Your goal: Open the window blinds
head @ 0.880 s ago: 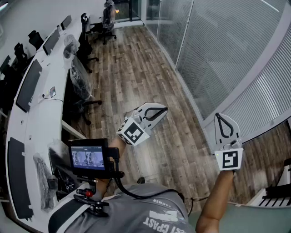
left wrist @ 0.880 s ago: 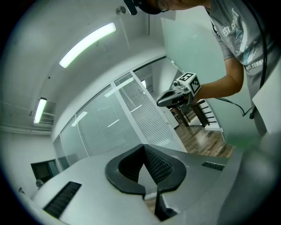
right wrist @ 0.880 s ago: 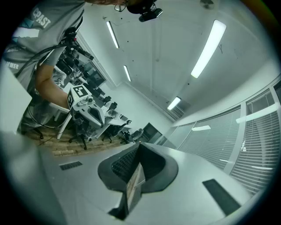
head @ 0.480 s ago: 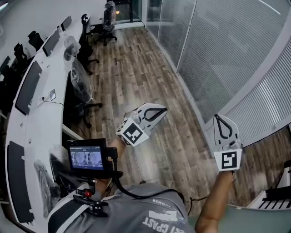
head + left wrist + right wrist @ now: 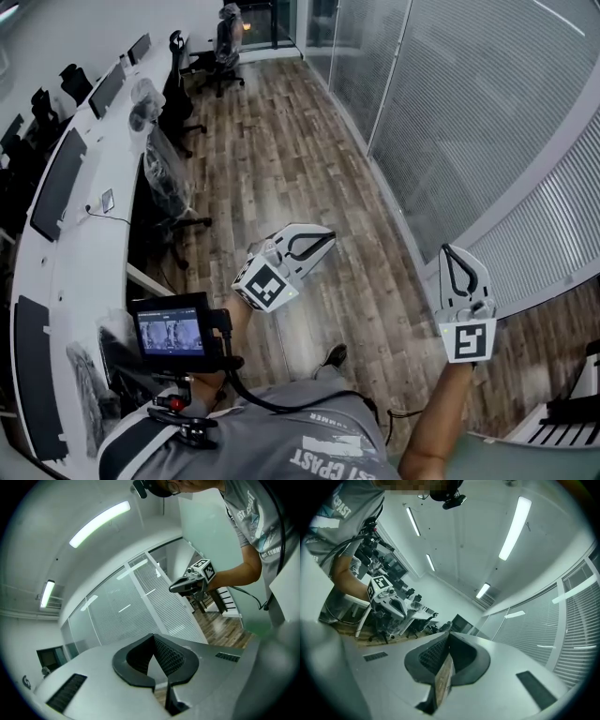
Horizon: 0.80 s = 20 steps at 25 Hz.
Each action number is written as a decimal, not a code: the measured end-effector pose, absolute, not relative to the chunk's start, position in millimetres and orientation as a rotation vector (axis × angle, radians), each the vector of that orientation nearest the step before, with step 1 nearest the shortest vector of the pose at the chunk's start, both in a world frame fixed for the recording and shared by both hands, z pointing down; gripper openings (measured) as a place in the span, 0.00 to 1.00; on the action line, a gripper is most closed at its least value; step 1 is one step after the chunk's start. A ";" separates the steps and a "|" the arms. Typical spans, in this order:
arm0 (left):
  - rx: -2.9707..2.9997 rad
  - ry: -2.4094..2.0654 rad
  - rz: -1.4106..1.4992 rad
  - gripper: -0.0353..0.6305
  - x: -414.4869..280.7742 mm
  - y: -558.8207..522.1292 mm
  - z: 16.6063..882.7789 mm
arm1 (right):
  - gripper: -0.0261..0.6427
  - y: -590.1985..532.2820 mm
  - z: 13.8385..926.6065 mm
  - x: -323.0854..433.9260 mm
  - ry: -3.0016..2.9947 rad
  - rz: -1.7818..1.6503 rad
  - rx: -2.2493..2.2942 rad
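Note:
White slatted blinds hang behind the glass wall that runs along the right of the head view, slats closed. My left gripper floats over the wooden floor in the middle, aimed toward that wall, shut and empty. My right gripper is held nearer the wall's foot, also shut with nothing in it. In the left gripper view its jaws meet at the tips, with the blinds and the right gripper beyond. The right gripper view shows its jaws closed and the left gripper off to the side.
A long white desk with dark monitors and office chairs lines the left side. A small screen on a rig hangs at the person's chest. A shoe shows on the plank floor. A white frame post divides the glass panels.
Both grippers sit a little lower in the head view, the left one also slightly further left. The person's shoe has come into view on the floor.

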<state>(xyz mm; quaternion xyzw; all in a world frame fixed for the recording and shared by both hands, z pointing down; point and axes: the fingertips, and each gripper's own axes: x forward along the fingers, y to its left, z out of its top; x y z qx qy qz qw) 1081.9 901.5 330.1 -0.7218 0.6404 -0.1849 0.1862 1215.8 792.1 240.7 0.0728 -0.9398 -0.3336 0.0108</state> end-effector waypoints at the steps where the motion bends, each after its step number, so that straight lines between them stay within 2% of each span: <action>1: -2.032 1.813 -0.525 0.06 1077.5 898.2 332.3 | 0.03 786.6 243.0 1212.8 -2.933 -1.033 0.229; 6: -2.029 1.863 -0.586 0.06 1040.6 866.8 346.7 | 0.03 740.3 258.5 1183.5 -2.934 -1.025 0.224; 12: -2.018 1.957 -0.612 0.06 977.4 779.4 360.7 | 0.03 639.8 297.1 1118.3 -2.875 -1.003 0.085; 20: -1.995 1.941 -0.714 0.06 939.9 687.0 373.6 | 0.03 549.6 306.4 1045.6 -2.908 -1.020 -0.029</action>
